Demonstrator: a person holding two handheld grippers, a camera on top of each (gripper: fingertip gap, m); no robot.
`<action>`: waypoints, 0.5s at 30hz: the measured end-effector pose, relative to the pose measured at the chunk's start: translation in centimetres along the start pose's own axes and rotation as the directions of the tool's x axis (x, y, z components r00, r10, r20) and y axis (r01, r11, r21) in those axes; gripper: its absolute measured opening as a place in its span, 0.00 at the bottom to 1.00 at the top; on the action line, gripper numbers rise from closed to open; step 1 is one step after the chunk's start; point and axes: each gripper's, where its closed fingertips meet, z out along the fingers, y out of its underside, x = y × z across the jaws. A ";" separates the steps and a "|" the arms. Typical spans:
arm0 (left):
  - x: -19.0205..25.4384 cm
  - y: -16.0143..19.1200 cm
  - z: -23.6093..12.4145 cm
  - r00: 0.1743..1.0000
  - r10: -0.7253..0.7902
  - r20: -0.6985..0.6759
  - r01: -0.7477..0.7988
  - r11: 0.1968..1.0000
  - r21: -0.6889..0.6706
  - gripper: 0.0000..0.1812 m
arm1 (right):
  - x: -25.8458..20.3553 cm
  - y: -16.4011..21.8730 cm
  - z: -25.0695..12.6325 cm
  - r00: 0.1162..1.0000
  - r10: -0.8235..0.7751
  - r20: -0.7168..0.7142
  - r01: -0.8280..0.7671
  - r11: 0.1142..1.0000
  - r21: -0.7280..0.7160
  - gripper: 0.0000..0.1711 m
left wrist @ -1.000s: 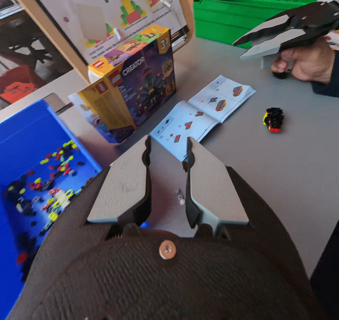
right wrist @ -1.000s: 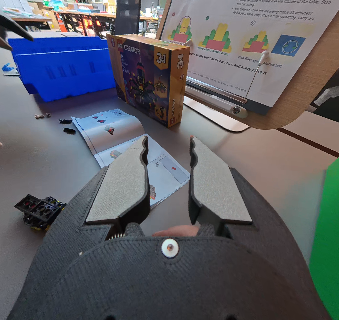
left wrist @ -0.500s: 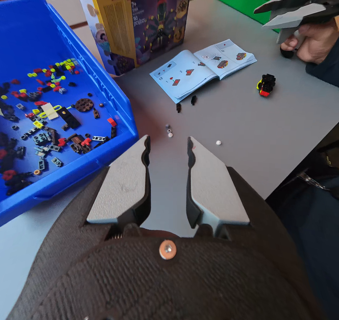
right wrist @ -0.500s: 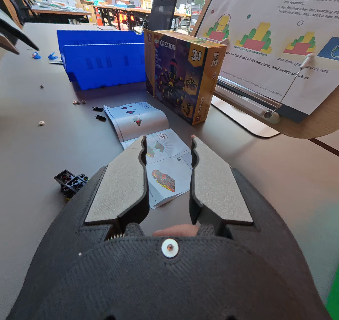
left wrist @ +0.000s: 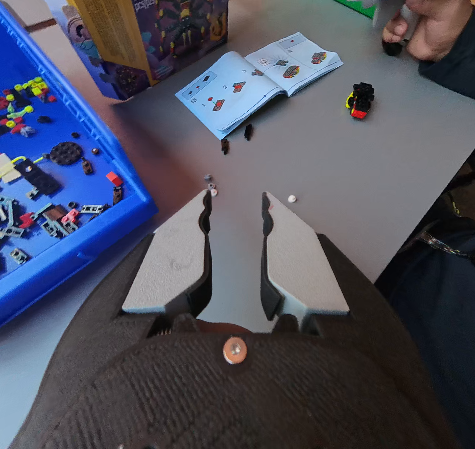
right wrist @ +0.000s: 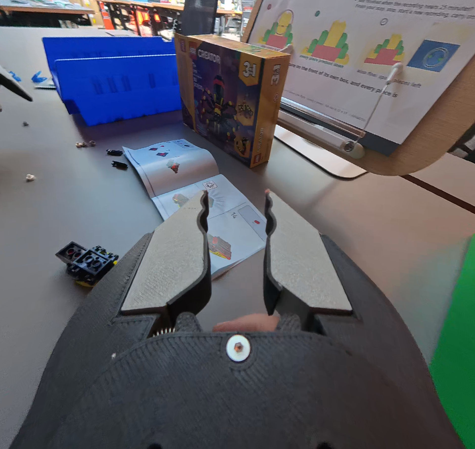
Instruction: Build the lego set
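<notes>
Left tongs (left wrist: 236,197) and right tongs (right wrist: 235,196) both gape empty, grey textured pads. Knobbly black-red-yellow lego build (left wrist: 359,101) sits on smooth grey table (left wrist: 334,179) beside open booklet (left wrist: 257,81).

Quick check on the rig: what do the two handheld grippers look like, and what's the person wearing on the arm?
Both the left gripper and the right gripper share a black ribbed printed body, flat grey finger plates with wavy black inner edges, and one silver screw. The sleeve is dark.
</notes>
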 end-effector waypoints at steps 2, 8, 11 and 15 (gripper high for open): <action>0.6 -0.8 1.1 1.000 0.027 -0.014 -0.027 1.000 0.016 0.20 | 0.9 0.1 -0.2 0.999 0.034 -0.030 -0.034 0.999 -0.003 0.23; 2.1 -5.2 5.7 0.991 0.110 -0.070 -0.105 0.992 0.065 0.19 | 2.9 0.4 -0.5 0.988 0.037 -0.151 -0.041 0.999 -0.025 0.22; 2.1 -7.8 8.2 0.987 0.141 -0.078 -0.132 0.986 0.100 0.18 | 3.6 0.7 -0.5 0.982 0.047 -0.184 -0.056 0.998 -0.040 0.22; 1.8 -10.3 10.9 0.986 0.148 -0.076 -0.133 0.976 0.175 0.18 | 4.2 1.5 -0.3 0.979 0.044 -0.199 -0.061 0.995 -0.081 0.21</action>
